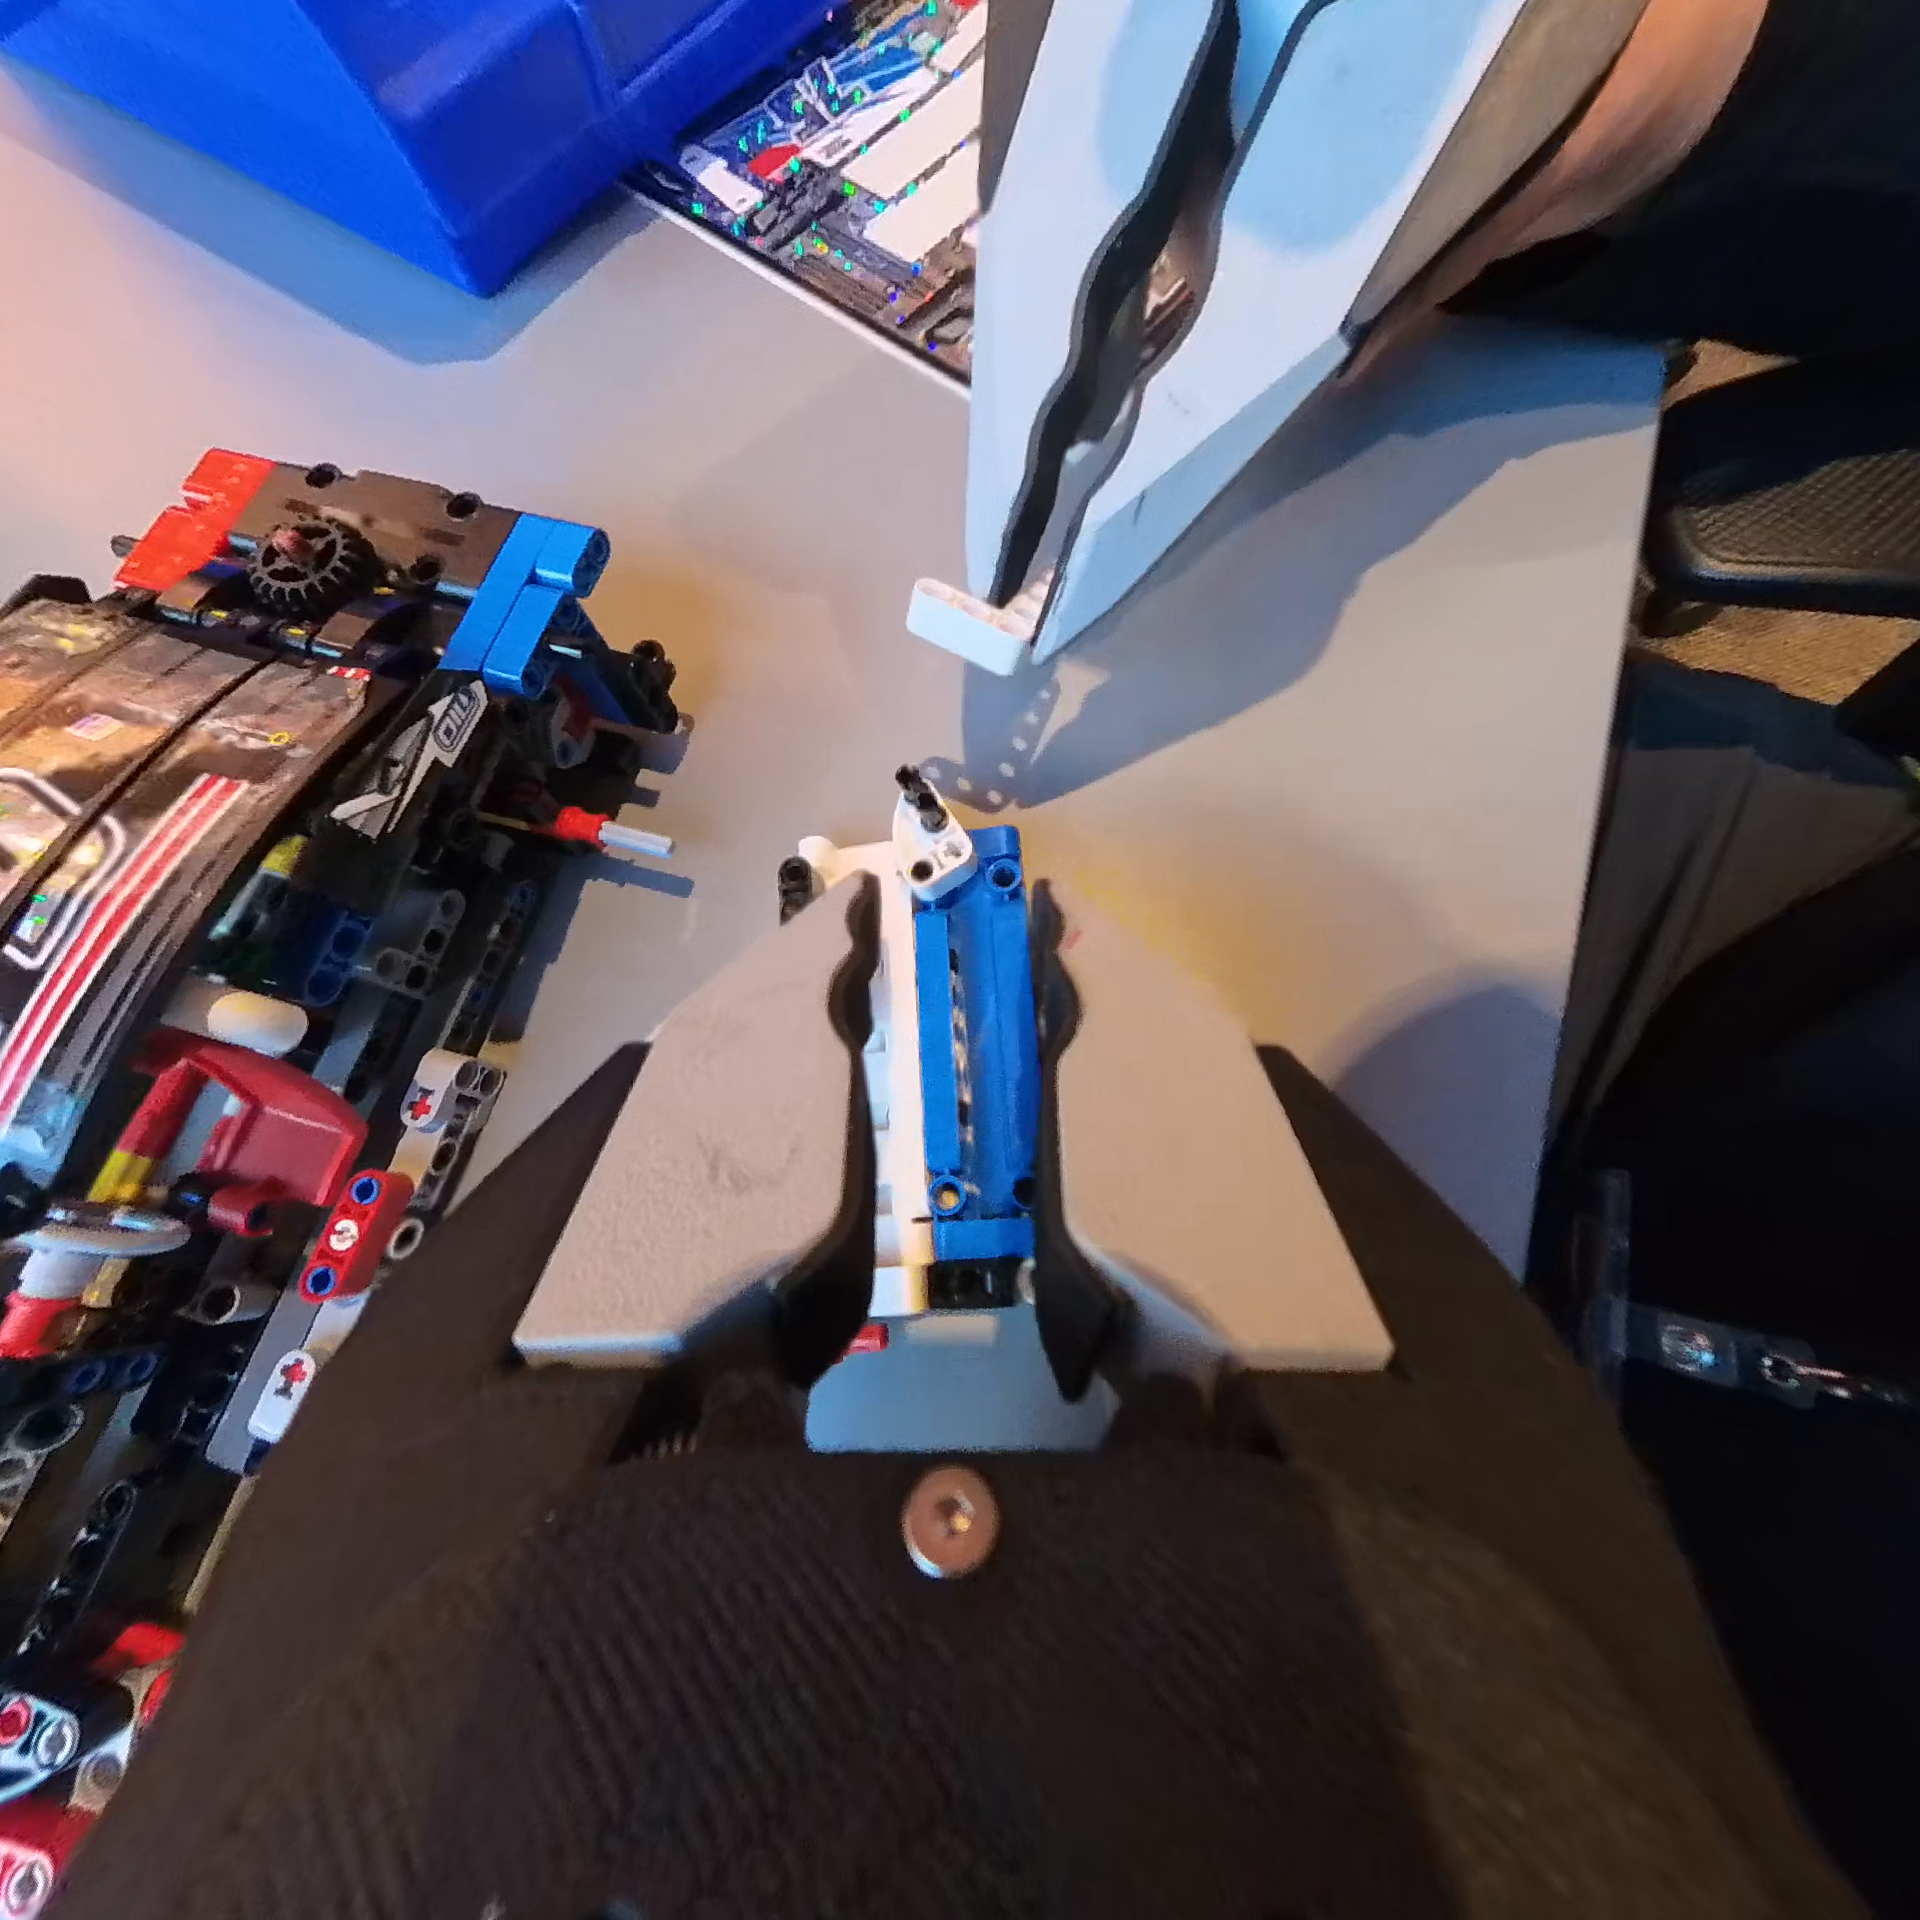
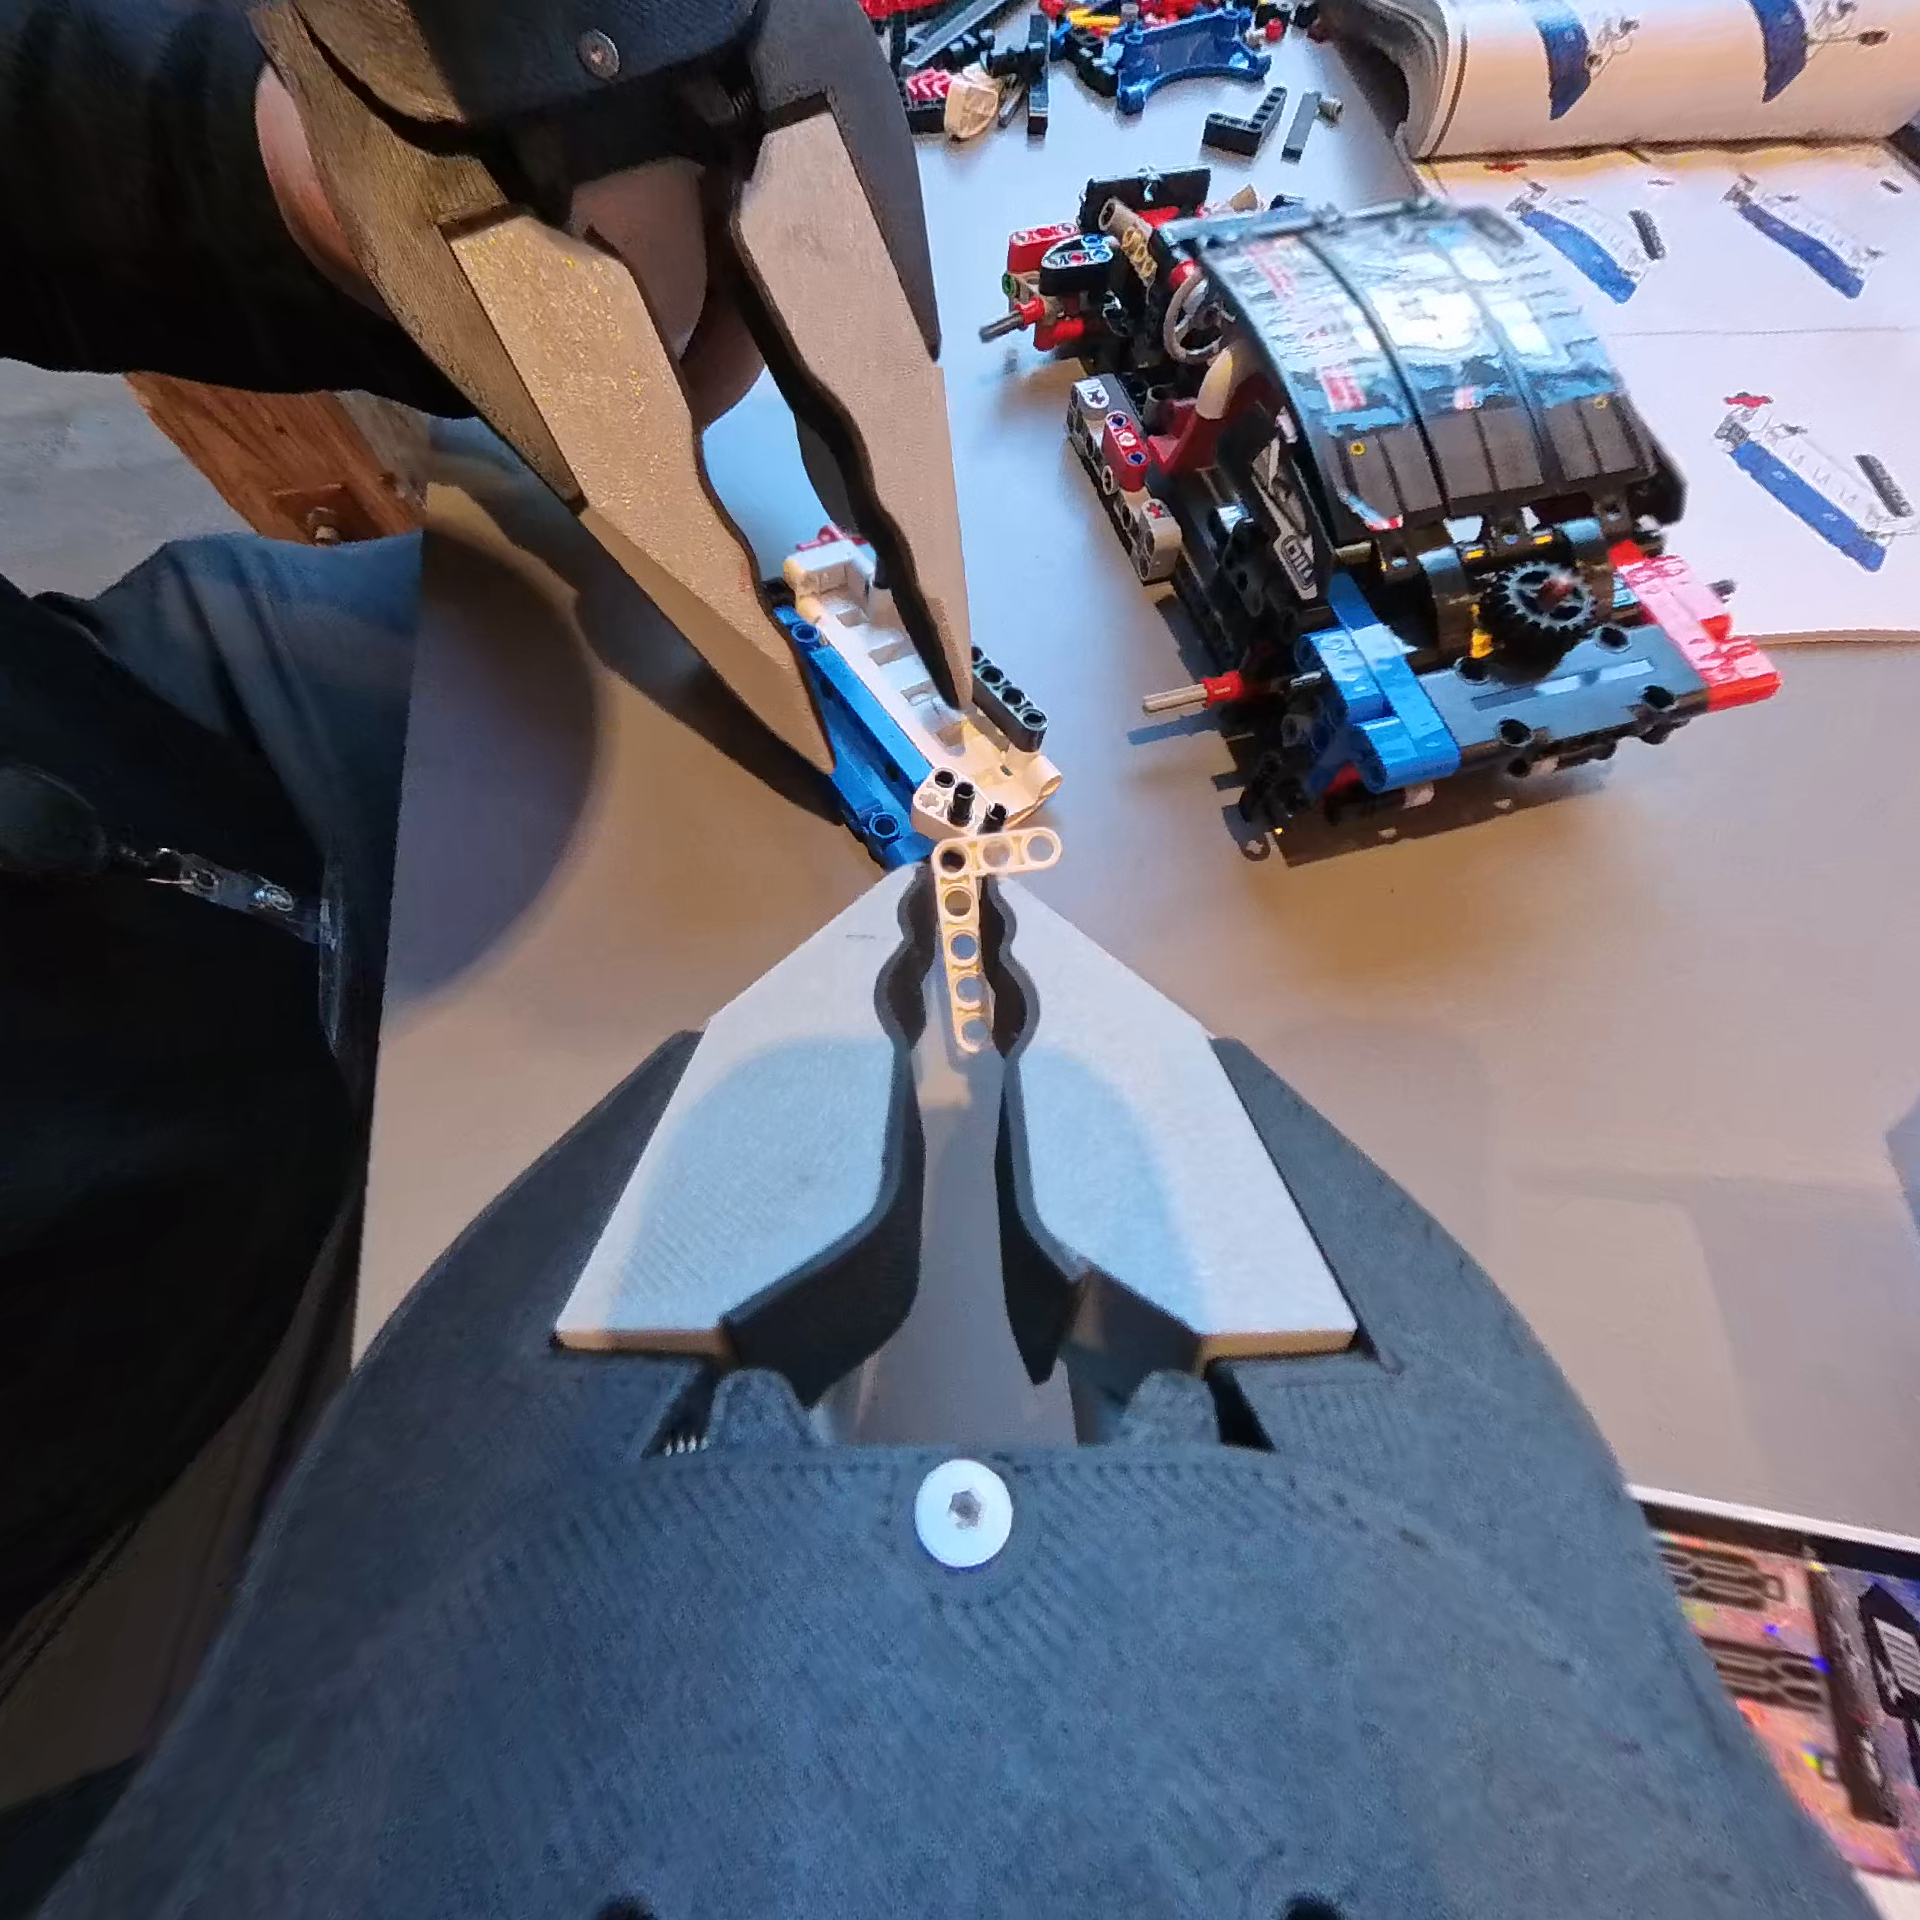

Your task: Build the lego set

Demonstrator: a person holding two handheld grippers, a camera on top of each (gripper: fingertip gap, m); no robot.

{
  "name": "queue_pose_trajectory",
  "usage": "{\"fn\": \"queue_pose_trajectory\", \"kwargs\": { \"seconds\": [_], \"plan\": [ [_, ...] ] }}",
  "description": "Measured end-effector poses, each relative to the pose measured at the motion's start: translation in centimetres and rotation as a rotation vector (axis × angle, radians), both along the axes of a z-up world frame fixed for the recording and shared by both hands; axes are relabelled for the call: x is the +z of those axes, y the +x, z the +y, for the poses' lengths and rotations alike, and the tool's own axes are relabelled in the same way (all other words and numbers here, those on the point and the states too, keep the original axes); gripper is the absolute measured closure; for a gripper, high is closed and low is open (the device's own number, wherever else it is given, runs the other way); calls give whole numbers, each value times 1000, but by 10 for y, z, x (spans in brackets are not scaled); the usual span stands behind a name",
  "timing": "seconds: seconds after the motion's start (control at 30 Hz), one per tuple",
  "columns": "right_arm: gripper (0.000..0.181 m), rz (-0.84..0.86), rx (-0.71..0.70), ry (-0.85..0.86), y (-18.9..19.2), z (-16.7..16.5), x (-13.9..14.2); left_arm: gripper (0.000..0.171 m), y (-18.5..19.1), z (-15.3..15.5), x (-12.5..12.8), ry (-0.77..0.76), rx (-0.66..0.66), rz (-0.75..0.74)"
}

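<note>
Grey tabletop (image 2: 1351,1039): beside the car model (image 2: 1403,499), the left gripper (image 1: 951,935) clamps the blue-and-white subassembly (image 1: 977,1039). The right gripper (image 2: 961,914) pinches a white L-beam (image 2: 966,935); align holes squarely over the black pins (image 2: 961,798), seemingly just short.

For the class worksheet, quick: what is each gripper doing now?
Left gripper: closed on the blue-and-white brick sub-assembly.
Right gripper: closed on the white L-shaped holed beam.

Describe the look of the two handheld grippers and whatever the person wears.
Both the left gripper and right gripper have black ribbed printed bodies, each with one silver screw at the centre. Their grey wedge fingers taper to points and have wavy black inner pads. The sleeve is dark.
</note>
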State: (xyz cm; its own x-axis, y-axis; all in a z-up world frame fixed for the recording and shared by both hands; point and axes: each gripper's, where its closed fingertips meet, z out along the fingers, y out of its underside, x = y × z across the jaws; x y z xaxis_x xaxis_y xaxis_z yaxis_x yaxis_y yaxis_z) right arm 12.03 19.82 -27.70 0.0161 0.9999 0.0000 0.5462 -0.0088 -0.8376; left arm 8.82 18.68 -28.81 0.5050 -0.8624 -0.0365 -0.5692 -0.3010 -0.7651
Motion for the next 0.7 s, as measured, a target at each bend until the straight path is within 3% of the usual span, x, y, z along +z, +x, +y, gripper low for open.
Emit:
{"fn": "queue_pose_trajectory", "kwargs": {
  "seconds": [0.2, 0.7],
  "plan": [
    [176, -72, -25, -60, 3, 0, -20, 145, -2, -2, -11, -33, 6, 30],
    [176, -76, -6, -39, -1, -1, -21, 146, -3, 0, -15, -40, -2, 40]
  ]
}}
